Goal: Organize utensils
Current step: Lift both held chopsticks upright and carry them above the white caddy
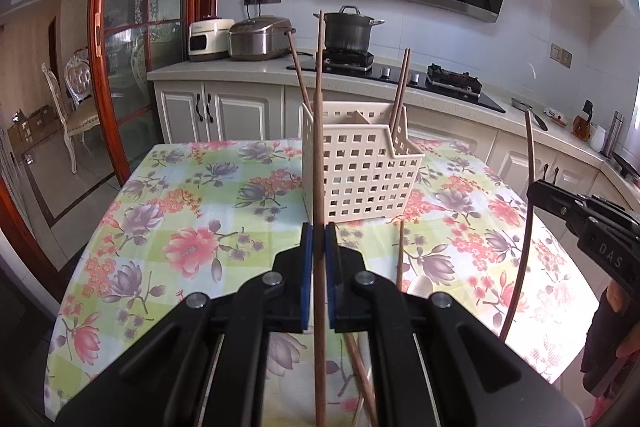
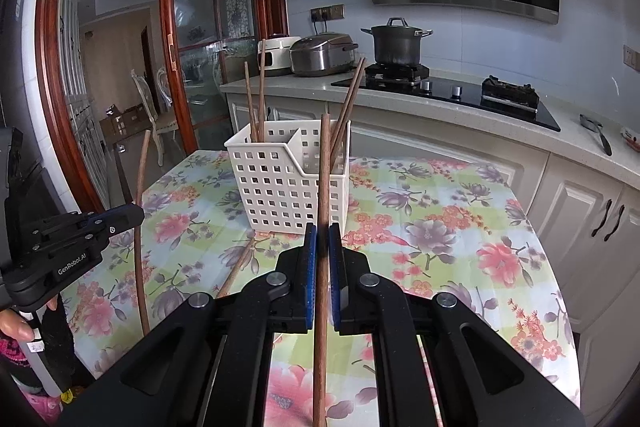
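My left gripper (image 1: 319, 239) is shut on a wooden chopstick (image 1: 319, 147) that stands nearly upright between the blue pads. My right gripper (image 2: 322, 239) is shut on a second upright chopstick (image 2: 325, 179). Both hang above the floral tablecloth, just in front of a cream perforated basket (image 1: 360, 171) (image 2: 280, 183) with two compartments. Chopsticks lean in both compartments: on the left (image 2: 254, 99) and on the right (image 2: 349, 103). Each view shows the other gripper at its side (image 1: 560, 205) (image 2: 96, 227). A loose chopstick (image 1: 400, 259) (image 2: 240, 267) lies on the cloth.
A whitish spoon-like thing (image 1: 420, 285) lies by the loose chopstick. Behind the table (image 2: 460, 227) runs a counter with a hob, a steel pot (image 2: 396, 45) and two rice cookers (image 2: 320, 55). A wood-framed glass door (image 1: 120, 67) and a chair stand to the left.
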A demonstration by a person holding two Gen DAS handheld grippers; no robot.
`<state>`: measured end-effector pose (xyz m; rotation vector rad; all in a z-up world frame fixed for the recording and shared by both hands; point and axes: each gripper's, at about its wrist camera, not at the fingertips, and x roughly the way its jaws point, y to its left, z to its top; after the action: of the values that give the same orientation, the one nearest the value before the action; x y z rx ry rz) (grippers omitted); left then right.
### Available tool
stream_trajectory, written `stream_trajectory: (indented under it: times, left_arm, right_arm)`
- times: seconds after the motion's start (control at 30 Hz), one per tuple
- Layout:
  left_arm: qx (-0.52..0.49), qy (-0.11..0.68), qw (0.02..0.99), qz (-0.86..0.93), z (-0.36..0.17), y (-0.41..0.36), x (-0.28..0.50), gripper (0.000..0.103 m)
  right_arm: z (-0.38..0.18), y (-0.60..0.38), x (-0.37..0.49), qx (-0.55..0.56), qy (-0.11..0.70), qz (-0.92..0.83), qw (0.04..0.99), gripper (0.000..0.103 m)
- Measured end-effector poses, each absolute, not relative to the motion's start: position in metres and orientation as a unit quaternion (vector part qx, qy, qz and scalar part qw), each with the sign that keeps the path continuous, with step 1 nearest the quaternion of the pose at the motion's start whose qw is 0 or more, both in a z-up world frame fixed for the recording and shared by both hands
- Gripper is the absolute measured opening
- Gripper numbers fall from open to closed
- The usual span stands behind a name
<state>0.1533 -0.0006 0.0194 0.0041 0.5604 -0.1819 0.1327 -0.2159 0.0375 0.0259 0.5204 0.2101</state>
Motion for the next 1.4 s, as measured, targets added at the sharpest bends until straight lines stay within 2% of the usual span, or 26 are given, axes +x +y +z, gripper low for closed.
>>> stream_trajectory:
  times: [1.03,1.4]
  left_arm:
    - [0.018,0.211,0.973,-0.097,0.043,-0.012,0.123,0.006]
    - [0.014,0.203,0.973,-0.112,0.064,-0.024,0.153,0.006]
  right_arm:
    - [0.065,-0.208,0.106,-0.005,0.214,0.111,0.971,0.006]
    - [0.083,-0.203,0.127,-0.012,0.198,0.117,0.973,0.006]
